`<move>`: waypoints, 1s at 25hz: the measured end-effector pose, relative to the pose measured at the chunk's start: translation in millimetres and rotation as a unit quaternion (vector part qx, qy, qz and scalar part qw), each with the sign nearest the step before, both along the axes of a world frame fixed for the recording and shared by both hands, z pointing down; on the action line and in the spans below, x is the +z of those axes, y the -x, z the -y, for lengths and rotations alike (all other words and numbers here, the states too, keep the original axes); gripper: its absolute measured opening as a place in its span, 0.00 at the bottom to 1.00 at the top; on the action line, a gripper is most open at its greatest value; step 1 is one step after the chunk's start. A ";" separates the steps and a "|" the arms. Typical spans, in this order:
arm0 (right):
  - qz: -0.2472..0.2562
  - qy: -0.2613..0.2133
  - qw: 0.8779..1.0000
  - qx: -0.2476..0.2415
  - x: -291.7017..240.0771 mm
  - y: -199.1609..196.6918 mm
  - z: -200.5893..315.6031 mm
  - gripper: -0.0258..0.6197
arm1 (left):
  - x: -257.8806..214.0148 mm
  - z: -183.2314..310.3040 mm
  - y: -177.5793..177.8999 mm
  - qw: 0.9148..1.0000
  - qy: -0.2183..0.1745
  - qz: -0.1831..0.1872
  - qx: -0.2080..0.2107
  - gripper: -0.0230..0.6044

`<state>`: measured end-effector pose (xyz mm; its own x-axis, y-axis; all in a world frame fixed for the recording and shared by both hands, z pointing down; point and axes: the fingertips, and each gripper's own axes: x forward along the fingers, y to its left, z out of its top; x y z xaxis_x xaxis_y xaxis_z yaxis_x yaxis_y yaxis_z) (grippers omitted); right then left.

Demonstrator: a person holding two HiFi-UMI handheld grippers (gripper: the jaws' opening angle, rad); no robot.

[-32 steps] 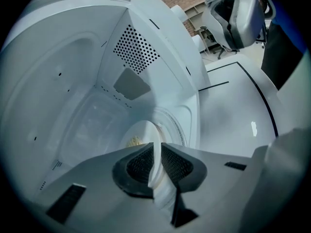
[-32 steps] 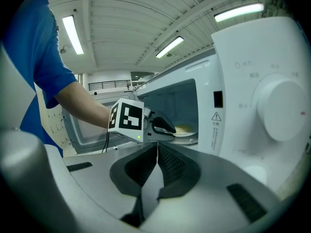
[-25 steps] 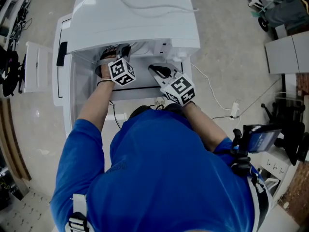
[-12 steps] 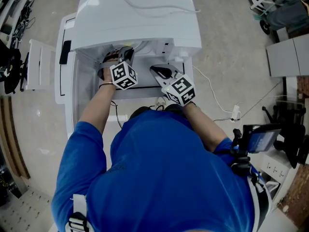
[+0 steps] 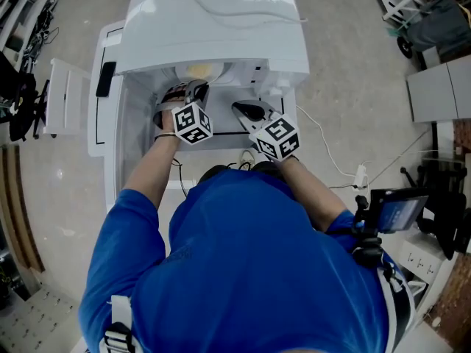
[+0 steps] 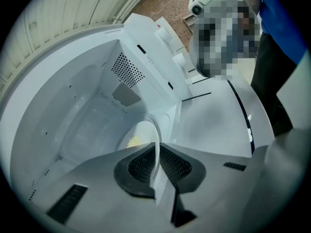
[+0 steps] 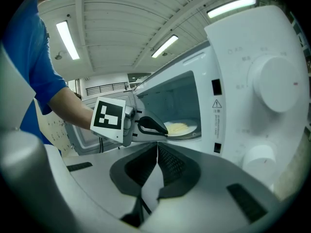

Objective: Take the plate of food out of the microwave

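The white microwave (image 5: 213, 28) stands with its door (image 5: 103, 123) swung open to the left. Inside lies a white plate (image 6: 142, 130) carrying yellow food (image 6: 132, 141). My left gripper (image 6: 156, 152) is shut on the plate's near rim, which runs between the pads. In the right gripper view, the left gripper (image 7: 154, 126) reaches into the cavity and holds the plate (image 7: 187, 128). My right gripper (image 7: 158, 152) is shut with nothing in it. It hovers just outside the opening (image 5: 243, 109), in front of the control panel (image 7: 265, 81) with its dials.
A white cable runs from the microwave to a socket strip (image 5: 358, 171) on the floor at the right. A white cabinet (image 5: 62, 98) stands left of the open door. Carts and grey boxes (image 5: 438, 83) sit at the far right.
The left gripper has drawn back a little toward me, and the yellow food now shows under the microwave's top edge. The right gripper has barely moved.
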<state>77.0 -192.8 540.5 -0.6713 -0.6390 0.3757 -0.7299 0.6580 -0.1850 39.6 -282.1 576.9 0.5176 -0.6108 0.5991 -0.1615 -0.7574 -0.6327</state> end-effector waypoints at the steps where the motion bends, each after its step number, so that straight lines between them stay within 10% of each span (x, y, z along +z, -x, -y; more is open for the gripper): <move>1: 0.004 0.004 1.000 0.002 0.9 -0.2 -0.1 0.04 | 0.1 -1.6 0.8 1.000 0.000 0.000 0.000 0.10; 25: 0.199 0.120 0.969 0.089 8.5 14.7 35.6 0.15 | -2.4 -16.7 13.4 1.000 0.009 -0.022 0.003 0.10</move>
<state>62.3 -228.4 549.0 -0.6805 -0.6842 0.2623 -0.6675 0.4312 -0.6070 26.3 -265.3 574.5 0.5468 -0.5971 0.5869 -0.1850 -0.7698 -0.6108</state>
